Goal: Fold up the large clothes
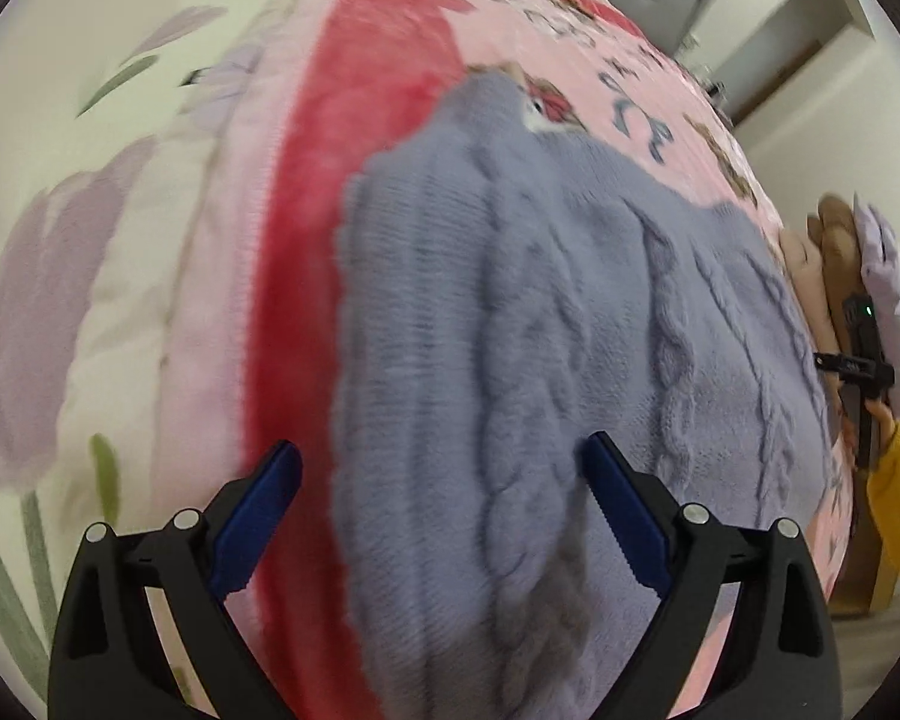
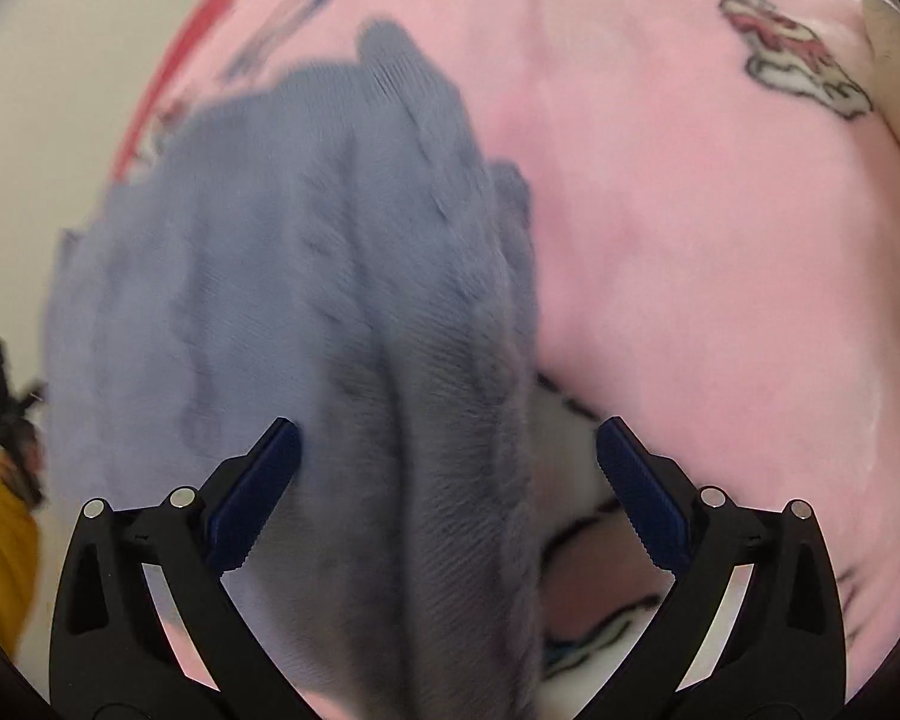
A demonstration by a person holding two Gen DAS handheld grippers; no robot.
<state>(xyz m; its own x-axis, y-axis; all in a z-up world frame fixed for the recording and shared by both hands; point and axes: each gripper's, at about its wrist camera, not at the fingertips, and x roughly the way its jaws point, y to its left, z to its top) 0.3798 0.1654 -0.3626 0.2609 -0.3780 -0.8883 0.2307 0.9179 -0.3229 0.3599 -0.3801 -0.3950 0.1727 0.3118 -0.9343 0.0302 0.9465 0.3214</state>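
The lavender cable-knit sweater (image 1: 510, 312) lies spread on a pink fleece blanket with cartoon prints (image 2: 690, 240), beside its red stripe (image 1: 330, 210). The left gripper (image 1: 441, 510) hovers near the sweater with jaws wide apart. The right gripper (image 2: 447, 480) also stands apart, with a raised fold of the sweater between its fingers.
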